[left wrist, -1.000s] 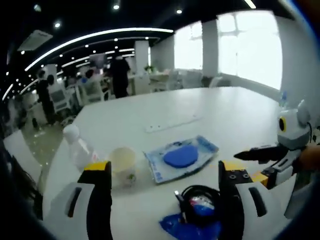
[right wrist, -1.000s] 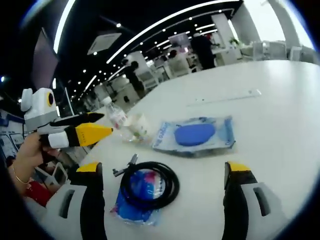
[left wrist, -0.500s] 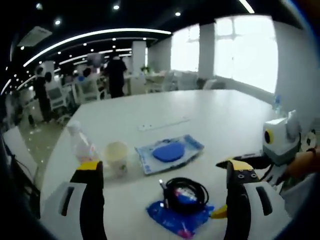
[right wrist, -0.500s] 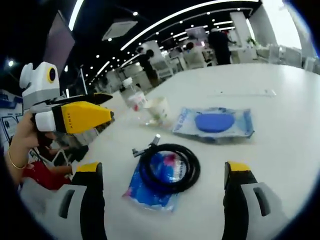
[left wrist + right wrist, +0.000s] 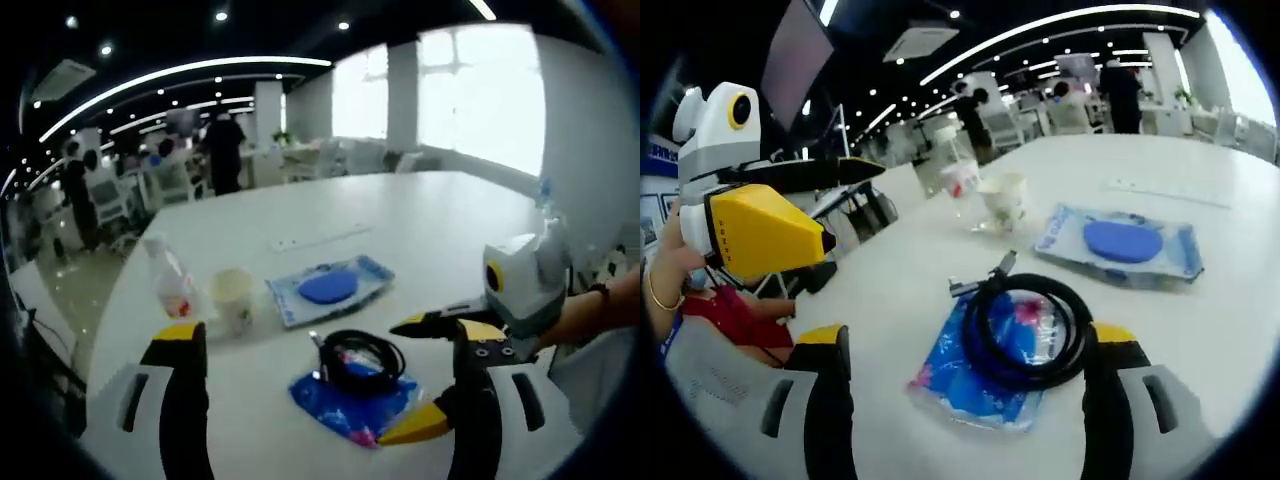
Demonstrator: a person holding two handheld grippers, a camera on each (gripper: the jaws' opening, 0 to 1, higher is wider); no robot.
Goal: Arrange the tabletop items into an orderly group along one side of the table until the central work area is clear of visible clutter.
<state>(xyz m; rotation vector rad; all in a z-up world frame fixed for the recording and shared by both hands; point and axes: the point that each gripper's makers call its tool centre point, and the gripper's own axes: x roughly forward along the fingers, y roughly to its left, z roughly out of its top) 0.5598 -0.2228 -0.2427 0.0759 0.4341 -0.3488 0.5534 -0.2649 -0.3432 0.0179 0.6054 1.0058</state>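
You have pulled both grippers back toward you; left gripper (image 5: 320, 350) and right gripper (image 5: 965, 350) fingers stay open and empty. The cable (image 5: 1025, 325) on its blue packet (image 5: 980, 370) lies mid-table, still uncollected, cup (image 5: 233, 295) and bottle (image 5: 168, 280) far left.

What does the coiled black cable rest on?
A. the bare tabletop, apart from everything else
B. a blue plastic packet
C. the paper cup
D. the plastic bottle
B: the coiled black cable lies on the blue plastic packet, seen in both gripper views.
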